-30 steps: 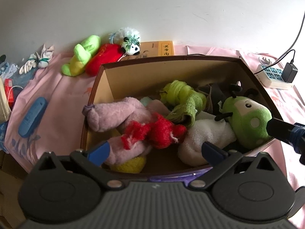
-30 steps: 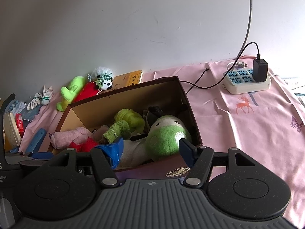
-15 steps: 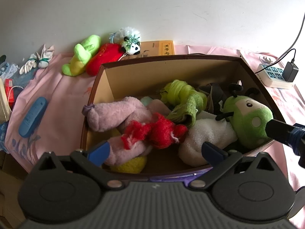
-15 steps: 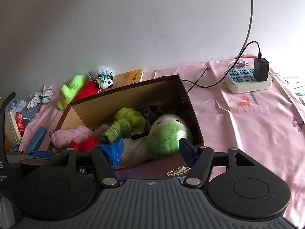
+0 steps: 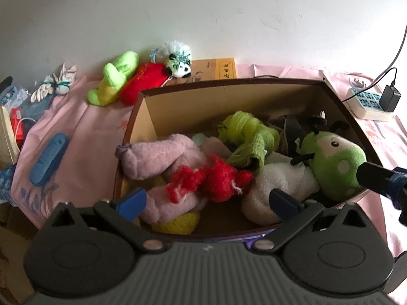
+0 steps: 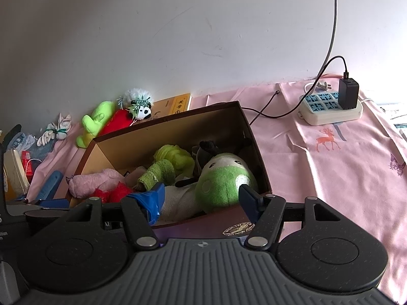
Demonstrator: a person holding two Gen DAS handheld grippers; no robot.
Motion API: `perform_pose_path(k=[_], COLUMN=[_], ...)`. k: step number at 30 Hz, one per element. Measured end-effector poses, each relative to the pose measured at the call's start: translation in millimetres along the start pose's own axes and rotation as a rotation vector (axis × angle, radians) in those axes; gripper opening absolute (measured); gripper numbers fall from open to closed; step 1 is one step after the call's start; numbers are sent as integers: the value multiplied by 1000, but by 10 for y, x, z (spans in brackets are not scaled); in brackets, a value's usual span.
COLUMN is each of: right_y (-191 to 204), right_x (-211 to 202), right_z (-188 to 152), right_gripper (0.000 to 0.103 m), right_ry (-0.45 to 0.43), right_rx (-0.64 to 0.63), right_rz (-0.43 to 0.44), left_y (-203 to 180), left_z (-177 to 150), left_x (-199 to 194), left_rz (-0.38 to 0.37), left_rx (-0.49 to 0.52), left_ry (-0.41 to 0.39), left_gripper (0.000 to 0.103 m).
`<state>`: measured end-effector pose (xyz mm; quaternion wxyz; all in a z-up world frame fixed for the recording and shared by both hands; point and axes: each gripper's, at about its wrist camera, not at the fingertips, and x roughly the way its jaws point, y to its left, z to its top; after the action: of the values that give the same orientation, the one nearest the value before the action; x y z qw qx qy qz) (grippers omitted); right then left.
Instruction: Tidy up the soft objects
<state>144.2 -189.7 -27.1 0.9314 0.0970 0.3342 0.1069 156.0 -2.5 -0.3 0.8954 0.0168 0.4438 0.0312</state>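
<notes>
Both spread wide, gripping nothing: left gripper [image 5: 207,200] and right gripper [image 6: 201,198]. Poised at the near rim of the cardboard box [image 5: 254,86], green plush [image 6: 221,185] lying just beyond the right fingertips.

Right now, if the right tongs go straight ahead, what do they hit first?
Probably the green plush in the box: its head sits between the open right tongs. Depth is unclear.

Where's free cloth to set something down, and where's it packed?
Free: pink cloth between box and power strip. Narrower strip between box and blue remote. Crowded: inside the box, and the wall corner by the green toy and red toy.
</notes>
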Motion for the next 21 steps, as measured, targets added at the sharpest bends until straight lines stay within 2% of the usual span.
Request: perform_pose_path(k=[6, 21], right_y=[-10, -8], right_x=[-2, 11], right_z=[7, 10], right_gripper=[50, 50], right_ry=[3, 6], right_rx=[3, 2], right_rz=[0, 1], left_y=[5, 19], left_z=[19, 16], left_x=[-66, -64], left_rz=[-4, -35], left_rx=[3, -9], left_ry=[-35, -55], left_gripper=[103, 102])
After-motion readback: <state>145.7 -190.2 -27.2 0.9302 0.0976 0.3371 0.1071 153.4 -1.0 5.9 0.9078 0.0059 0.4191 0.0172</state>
